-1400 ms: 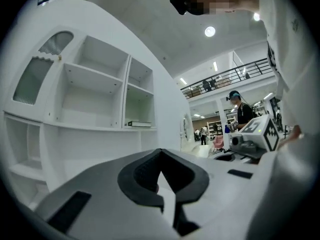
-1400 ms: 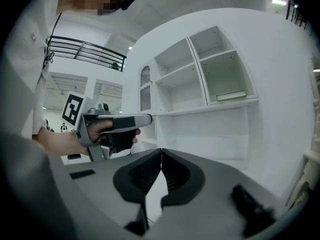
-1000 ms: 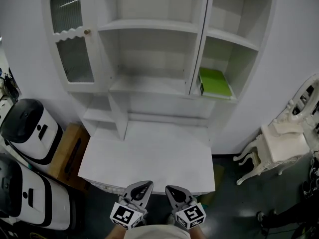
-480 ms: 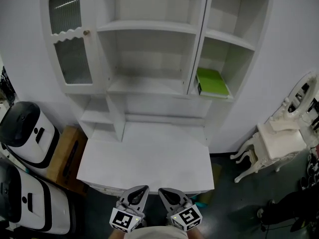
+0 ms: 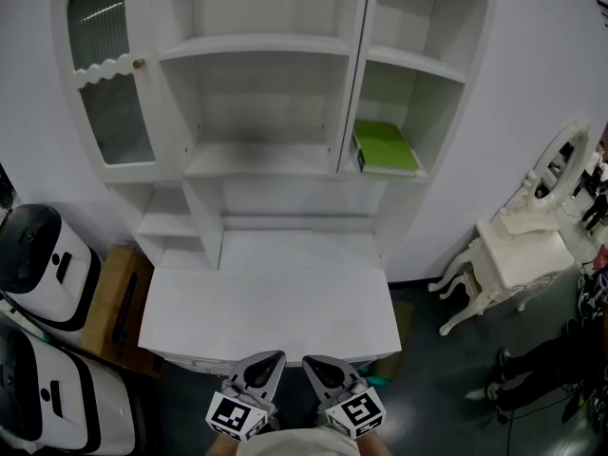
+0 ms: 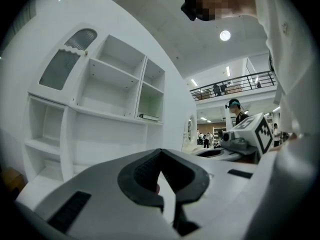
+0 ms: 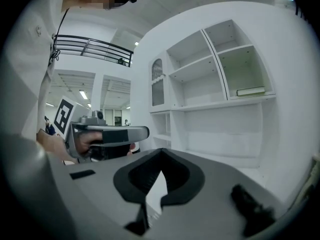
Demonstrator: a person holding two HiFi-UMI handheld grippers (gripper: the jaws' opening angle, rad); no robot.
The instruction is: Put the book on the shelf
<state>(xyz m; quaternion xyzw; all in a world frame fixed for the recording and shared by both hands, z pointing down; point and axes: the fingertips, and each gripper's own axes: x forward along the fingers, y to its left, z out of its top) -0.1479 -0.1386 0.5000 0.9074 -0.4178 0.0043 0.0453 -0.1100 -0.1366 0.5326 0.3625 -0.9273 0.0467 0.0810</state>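
Observation:
A green book (image 5: 385, 147) lies flat on the lower right compartment of the white shelf unit (image 5: 275, 50). It shows as a thin slab (image 6: 149, 117) in the left gripper view and as a pale slab (image 7: 250, 91) in the right gripper view. My left gripper (image 5: 266, 364) and right gripper (image 5: 319, 366) hang side by side at the bottom of the head view, just off the desk's near edge and far from the book. Both are shut, tips meeting, with nothing between them (image 6: 160, 152) (image 7: 161, 152).
A white desk top (image 5: 266, 297) juts out under the shelves. A glass cabinet door (image 5: 100, 74) stands at upper left. Two white rounded machines (image 5: 38, 264) and a cardboard box (image 5: 114, 297) sit on the floor at left, an ornate white stool (image 5: 518, 255) at right.
The head view has swung right, so shelf, book and desk sit further left in the picture. Both grippers stay shut and empty at the bottom edge.

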